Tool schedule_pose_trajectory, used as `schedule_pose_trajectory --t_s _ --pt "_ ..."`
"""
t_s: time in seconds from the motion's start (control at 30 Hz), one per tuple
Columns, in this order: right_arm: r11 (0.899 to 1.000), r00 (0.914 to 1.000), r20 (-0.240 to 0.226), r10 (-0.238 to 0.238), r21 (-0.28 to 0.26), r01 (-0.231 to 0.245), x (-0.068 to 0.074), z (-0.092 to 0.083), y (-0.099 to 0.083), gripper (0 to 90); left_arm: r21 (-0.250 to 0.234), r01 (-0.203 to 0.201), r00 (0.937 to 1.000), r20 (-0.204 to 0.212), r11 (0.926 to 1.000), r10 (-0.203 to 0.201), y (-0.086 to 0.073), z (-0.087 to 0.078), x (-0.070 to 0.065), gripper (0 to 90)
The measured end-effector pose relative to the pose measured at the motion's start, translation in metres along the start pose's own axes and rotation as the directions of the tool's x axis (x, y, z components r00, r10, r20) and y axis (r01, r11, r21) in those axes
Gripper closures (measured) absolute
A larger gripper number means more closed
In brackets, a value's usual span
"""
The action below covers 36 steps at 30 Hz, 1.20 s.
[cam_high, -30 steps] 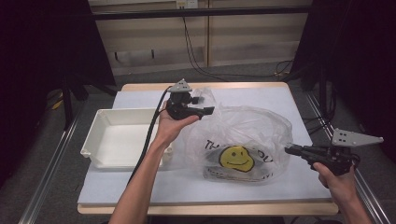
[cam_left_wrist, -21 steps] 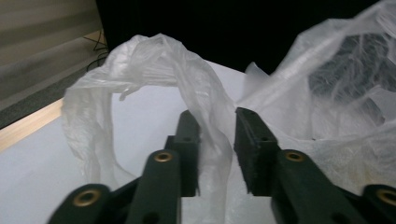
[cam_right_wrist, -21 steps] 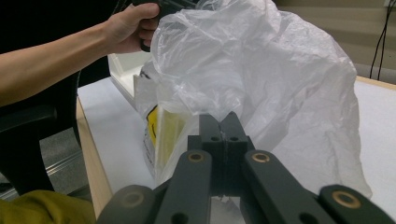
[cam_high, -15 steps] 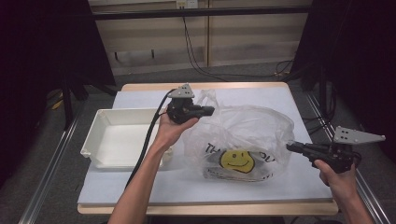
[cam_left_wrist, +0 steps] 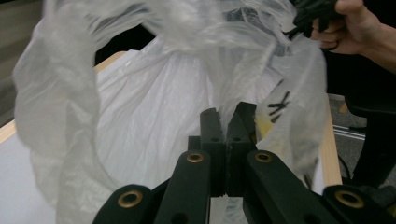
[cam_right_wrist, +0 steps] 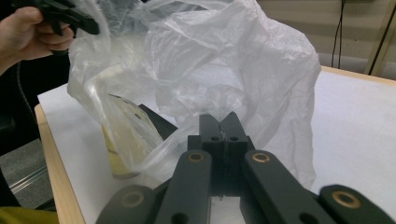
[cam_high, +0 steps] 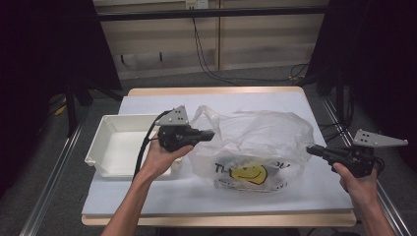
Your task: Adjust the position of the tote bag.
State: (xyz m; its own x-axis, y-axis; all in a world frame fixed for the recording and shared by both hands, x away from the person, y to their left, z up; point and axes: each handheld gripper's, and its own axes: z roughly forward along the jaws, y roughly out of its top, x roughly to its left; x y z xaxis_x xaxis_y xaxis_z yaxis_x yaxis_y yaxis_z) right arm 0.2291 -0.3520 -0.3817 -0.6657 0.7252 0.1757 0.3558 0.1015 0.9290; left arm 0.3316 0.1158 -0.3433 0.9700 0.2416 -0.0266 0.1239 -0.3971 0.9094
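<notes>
A thin clear plastic bag (cam_high: 260, 140) with a yellow smiley face printed on it lies puffed up in the middle of the white table top. My left gripper (cam_high: 211, 133) is at the bag's left edge, and in the left gripper view its jaws (cam_left_wrist: 229, 116) are shut with a fold of the film pinched between them. At the bag's right edge, my right gripper (cam_high: 310, 150) is shut on the film as well (cam_right_wrist: 223, 122). The bag (cam_left_wrist: 154, 107) is stretched between the two grippers. A dark flat shape (cam_right_wrist: 156, 122) shows through the film.
A white rectangular tray (cam_high: 98, 147) with nothing in it stands at the table's left, just behind my left hand. The table's wooden edge (cam_high: 216, 220) runs along the front. Cables hang down the wall at the back.
My left gripper has shut on the bag's left edge and drawn it toward the near side, lifting the film a little. The right gripper has kept still.
</notes>
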Motion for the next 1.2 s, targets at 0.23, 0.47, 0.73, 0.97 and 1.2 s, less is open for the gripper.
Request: schedule_pose_trajectory --t_s 0.23,0.47,0.73,0.97,1.2 --pt "1.000 0.9986 0.052 0.014 0.025 -0.015 -0.004 0.000 -0.007 90.0 0.004 0.020 0.9995 0.025 0.9998 -0.020 -0.018 -0.011 -0.012 90.0" --pt "0.995 0.9985 0.054 0.008 0.099 -0.014 -0.007 0.009 -0.018 90.0 0.067 0.076 0.9971 -0.008 0.9948 -0.076 -0.053 -0.015 -0.020 90.0" --pt "0.989 0.9971 0.074 0.017 0.146 -0.028 -0.013 0.016 -0.028 90.0 0.121 0.126 0.9919 -0.001 0.9847 -0.127 -0.090 -0.005 -0.026 90.0" --pt "0.979 0.9960 0.089 0.001 0.202 -0.019 -0.012 0.019 -0.037 90.0 0.169 0.151 0.9879 0.009 0.9740 -0.155 -0.106 -0.008 -0.033 90.0" --pt "0.968 0.9938 0.111 -0.012 0.251 -0.016 -0.012 0.023 -0.046 90.0 0.191 0.152 0.9876 0.011 0.9699 -0.156 -0.118 -0.002 -0.037 90.0"
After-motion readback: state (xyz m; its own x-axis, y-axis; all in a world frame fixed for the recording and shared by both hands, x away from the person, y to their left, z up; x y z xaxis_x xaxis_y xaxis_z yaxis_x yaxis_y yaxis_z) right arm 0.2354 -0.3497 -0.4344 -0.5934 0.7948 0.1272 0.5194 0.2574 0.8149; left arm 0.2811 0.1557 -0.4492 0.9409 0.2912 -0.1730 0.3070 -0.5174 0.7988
